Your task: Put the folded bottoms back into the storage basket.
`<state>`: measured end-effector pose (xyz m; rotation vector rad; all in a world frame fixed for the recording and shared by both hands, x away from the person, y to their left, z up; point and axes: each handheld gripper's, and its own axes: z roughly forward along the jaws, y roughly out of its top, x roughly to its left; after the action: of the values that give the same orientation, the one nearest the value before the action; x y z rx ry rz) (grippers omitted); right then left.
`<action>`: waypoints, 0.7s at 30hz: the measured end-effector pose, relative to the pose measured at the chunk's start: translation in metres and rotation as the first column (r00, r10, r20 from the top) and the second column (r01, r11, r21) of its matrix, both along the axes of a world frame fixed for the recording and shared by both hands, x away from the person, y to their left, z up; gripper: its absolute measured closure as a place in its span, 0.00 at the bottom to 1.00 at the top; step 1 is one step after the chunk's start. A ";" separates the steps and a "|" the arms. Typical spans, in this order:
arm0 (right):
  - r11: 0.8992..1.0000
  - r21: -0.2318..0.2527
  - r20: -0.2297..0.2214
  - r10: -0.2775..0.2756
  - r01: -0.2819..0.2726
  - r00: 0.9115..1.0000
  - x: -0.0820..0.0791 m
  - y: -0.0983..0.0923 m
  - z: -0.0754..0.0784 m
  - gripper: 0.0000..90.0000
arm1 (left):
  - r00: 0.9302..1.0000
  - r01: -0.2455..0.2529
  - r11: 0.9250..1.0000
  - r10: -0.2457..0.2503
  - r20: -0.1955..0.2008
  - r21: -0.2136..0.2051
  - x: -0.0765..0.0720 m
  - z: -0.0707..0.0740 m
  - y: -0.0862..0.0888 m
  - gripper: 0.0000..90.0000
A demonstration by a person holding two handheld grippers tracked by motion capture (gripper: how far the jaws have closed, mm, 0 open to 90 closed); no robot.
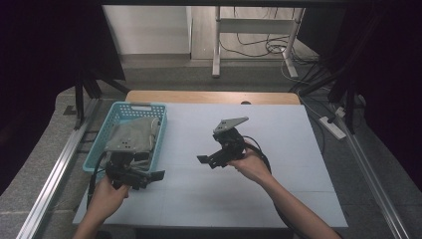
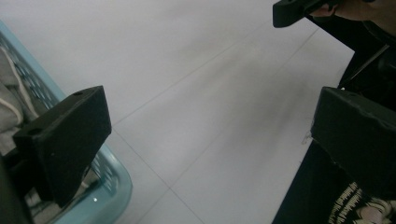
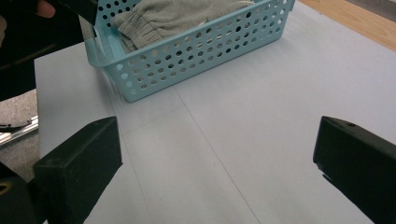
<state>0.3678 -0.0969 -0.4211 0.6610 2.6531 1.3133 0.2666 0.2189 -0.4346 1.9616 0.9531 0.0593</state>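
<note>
Near the left edge of the pale grey bench point(image 1: 278, 199) stands a light blue perforated plastic basket point(image 1: 158, 130), its long side running from the near left area toward the far edge, and inside it lies a crumpled grey-beige cloth garment point(image 1: 133, 133) that fills most of it. Just at the basket's near end, above the bench's near left part, the left gripper point(image 1: 160, 175) hangs in the person's left hand point(image 1: 107, 193), its fingers point(image 2: 70, 140) released and wide apart with nothing between them; in the left gripper view one black finger sits over the basket's rounded near corner point(image 2: 114, 186) while the other stands out over bare bench. Toward the middle of the bench, well apart from the basket, the right gripper point(image 1: 201, 159) is held in the person's right hand point(image 1: 254, 167), pointing left toward the basket, a grey three-cornered plate on its top. Its fingers point(image 3: 79, 163) are likewise spread and empty, and in the right gripper view the basket point(image 3: 196, 51) with the garment point(image 3: 173, 16) lies ahead of them across bare bench.
</note>
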 end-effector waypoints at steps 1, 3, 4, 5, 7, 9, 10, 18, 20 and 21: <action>1.000 -0.001 0.001 0.001 -0.001 1.000 -0.001 -0.001 0.001 0.02 | 1.000 -0.002 1.000 0.002 0.002 0.003 -0.002 0.000 0.001 0.00; 1.000 0.001 0.004 -0.001 0.001 1.000 -0.003 -0.002 0.001 0.02 | 1.000 0.000 1.000 0.000 0.000 0.006 -0.006 0.000 0.003 0.00; 1.000 -0.001 0.007 -0.001 0.001 1.000 -0.004 -0.003 0.002 0.02 | 1.000 -0.001 1.000 0.001 -0.001 -0.003 -0.008 -0.001 0.004 0.00; 1.000 -0.003 0.009 0.000 0.000 1.000 -0.005 -0.004 0.002 0.02 | 1.000 0.000 1.000 0.000 -0.001 -0.010 -0.010 -0.001 0.005 0.00; 1.000 -0.005 0.014 -0.003 0.003 1.000 -0.007 -0.004 0.002 0.02 | 1.000 -0.002 1.000 0.002 -0.003 -0.016 -0.015 -0.003 0.007 0.00; 1.000 -0.008 0.021 -0.004 0.004 1.000 -0.009 -0.005 0.002 0.02 | 1.000 -0.003 1.000 0.003 -0.003 -0.016 -0.018 -0.004 0.008 0.00; 1.000 -0.009 0.022 -0.004 0.004 1.000 -0.010 -0.005 0.003 0.02 | 1.000 -0.005 1.000 0.005 0.001 -0.013 -0.020 -0.005 0.008 0.00; 1.000 -0.009 0.034 0.006 -0.006 0.999 -0.016 -0.007 0.004 0.02 | 1.000 -0.018 0.999 0.017 -0.009 -0.027 -0.037 -0.014 0.013 0.00; 1.000 -0.011 0.035 0.007 -0.006 0.999 -0.018 -0.008 0.004 0.02 | 1.000 -0.017 1.000 0.017 -0.007 -0.025 -0.041 -0.016 0.014 0.00; 1.000 -0.010 0.033 0.005 -0.004 0.999 -0.018 -0.009 0.003 0.02 | 1.000 -0.020 0.999 0.020 -0.005 -0.026 -0.043 -0.017 0.014 0.00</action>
<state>0.3495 -0.1059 -0.4179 0.6268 2.6346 1.2995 0.2235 0.2330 -0.4518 1.9288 0.9719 0.0534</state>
